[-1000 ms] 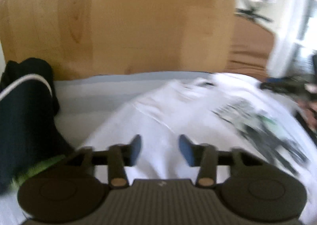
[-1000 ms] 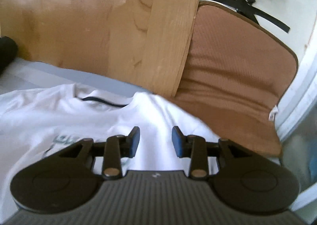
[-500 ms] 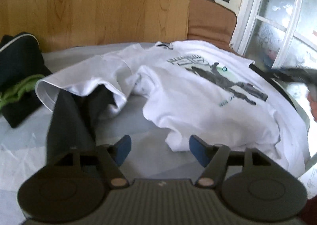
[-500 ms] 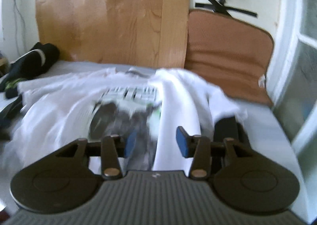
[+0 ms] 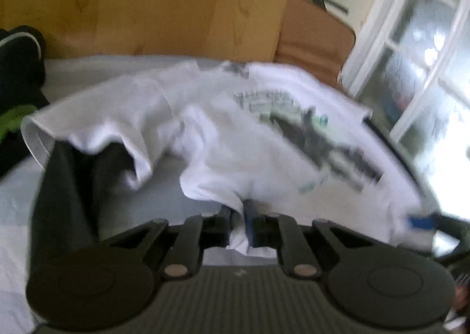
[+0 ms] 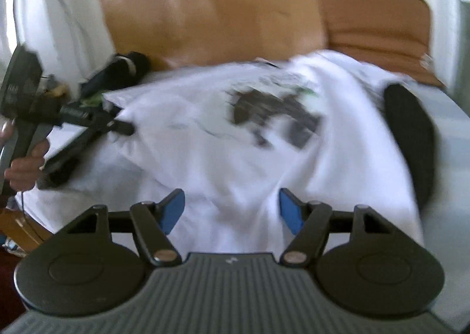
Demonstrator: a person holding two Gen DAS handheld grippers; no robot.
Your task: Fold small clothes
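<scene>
Bedding (image 5: 17, 196), pale grey, carries everything; its near edge is cut off by both gripper bodies. Behind its far edge stand a wooden board (image 5: 152, 2) and a brown cushion (image 6: 379, 16), with a white-framed window (image 5: 411, 49) on the right in the left view. Both views are blurred, so print and seams read poorly.

The shirt (image 6: 235, 157), white with a dark and green print, lies spread over the middle of the bedding, rumpled. Its long axis runs from the collar at the far edge, near the board, to the hem at the near edge. One sleeve (image 5: 88, 116) opens toward the left edge; a dark cloth (image 5: 64, 187) shows from under it, and another dark shape (image 6: 411, 140) lies under the shirt's right side, what it is unclear. A black and green bundle (image 5: 17, 93) sits at the far left corner, partly cut off.

The left gripper (image 5: 238, 213) has just closed, jaws pinched on a fold of the shirt's hem. The right gripper (image 6: 232, 210) has just been opening; its jaws stand wide over the hem, the cloth below them, not pressed. A hand (image 6: 26, 163) holds the left gripper's handle.
</scene>
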